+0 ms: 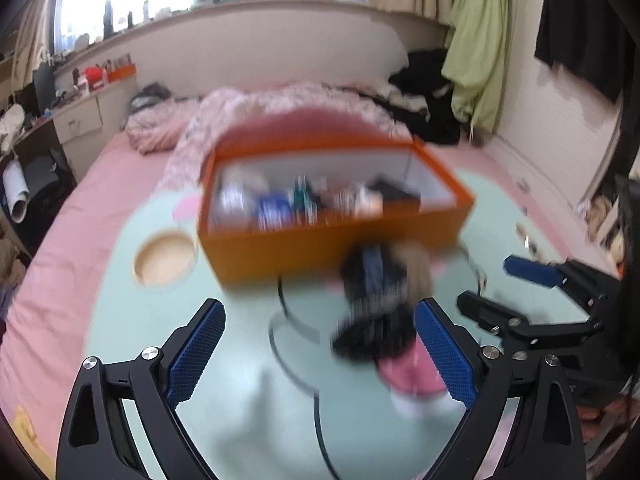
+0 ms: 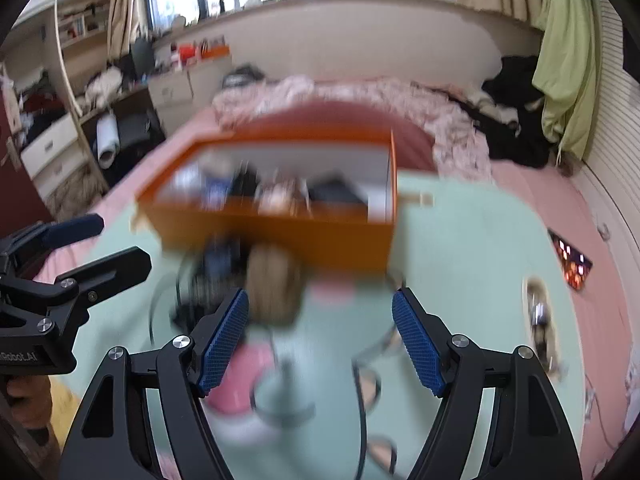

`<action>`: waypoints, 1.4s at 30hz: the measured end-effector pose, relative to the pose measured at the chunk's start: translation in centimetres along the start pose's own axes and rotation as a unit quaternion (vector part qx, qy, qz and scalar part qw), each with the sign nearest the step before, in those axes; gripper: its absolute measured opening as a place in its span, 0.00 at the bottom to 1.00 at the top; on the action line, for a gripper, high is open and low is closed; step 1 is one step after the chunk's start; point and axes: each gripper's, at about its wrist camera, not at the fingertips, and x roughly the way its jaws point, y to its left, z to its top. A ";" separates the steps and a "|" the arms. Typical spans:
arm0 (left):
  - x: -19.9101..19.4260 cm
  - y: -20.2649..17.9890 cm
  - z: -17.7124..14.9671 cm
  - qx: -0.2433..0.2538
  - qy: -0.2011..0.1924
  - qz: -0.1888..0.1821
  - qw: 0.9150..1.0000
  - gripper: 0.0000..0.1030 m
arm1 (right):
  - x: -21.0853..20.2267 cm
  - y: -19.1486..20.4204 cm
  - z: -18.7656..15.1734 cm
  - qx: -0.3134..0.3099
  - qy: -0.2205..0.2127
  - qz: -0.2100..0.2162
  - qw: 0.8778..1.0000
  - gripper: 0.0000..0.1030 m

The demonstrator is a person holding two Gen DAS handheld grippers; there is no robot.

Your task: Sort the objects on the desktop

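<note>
An orange box [image 1: 332, 248] with several small items inside stands on a mint-green tabletop [image 1: 160, 320]. In front of it is a blurred bundle: a black object [image 1: 372, 304] with a blue patch, a tan piece [image 2: 276, 288] and a pink part [image 1: 408, 372]. A black cable [image 1: 288, 332] loops beside it. My left gripper [image 1: 320, 308] is open, and the bundle sits just inside its right finger with no pad pressing on it. My right gripper [image 2: 320, 296] is open too, with the tan piece just beyond its left fingertip. Each gripper shows in the other's view: right gripper [image 1: 500, 284], left gripper [image 2: 116, 240].
The tabletop lies on a bed with a pink sheet [image 1: 80, 220] and a rumpled pink quilt [image 1: 240, 112]. A round wooden recess [image 1: 166, 258] is left of the box. A phone [image 2: 572, 264] and small items [image 2: 540, 320] lie at the right. Black clothes and a green cloth [image 1: 480, 60] sit behind.
</note>
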 end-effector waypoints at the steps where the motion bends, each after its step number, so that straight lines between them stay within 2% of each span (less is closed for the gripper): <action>1: 0.4 0.0 -0.9 -0.004 0.008 0.006 1.000 0.93 | 0.1 0.1 -0.9 -0.004 0.009 -0.003 1.000 0.72; 6: 2.3 0.4 -2.9 -0.028 0.044 0.026 0.998 0.93 | 1.2 0.3 -3.3 -0.028 0.037 -0.032 0.998 0.72; 7: 2.7 0.6 -3.1 -0.032 0.053 0.027 0.998 0.93 | 1.4 0.2 -3.6 -0.027 0.041 -0.032 0.998 0.76; 8: 3.1 0.6 -3.4 -0.032 0.061 0.037 0.997 0.98 | 1.5 0.1 -3.8 -0.023 0.039 -0.027 0.999 0.83; 10: 3.3 0.7 -3.9 -0.026 0.059 0.050 0.997 1.00 | 1.6 0.1 -4.1 -0.023 0.041 -0.027 0.999 0.90; 11: 3.3 0.7 -4.0 -0.025 0.058 0.049 0.997 1.00 | 1.8 0.1 -4.2 -0.024 0.044 -0.025 0.998 1.00; 42: 3.3 0.9 -4.1 -0.023 0.056 0.047 0.997 1.00 | 2.3 0.5 -4.1 -0.035 0.039 -0.017 0.998 1.00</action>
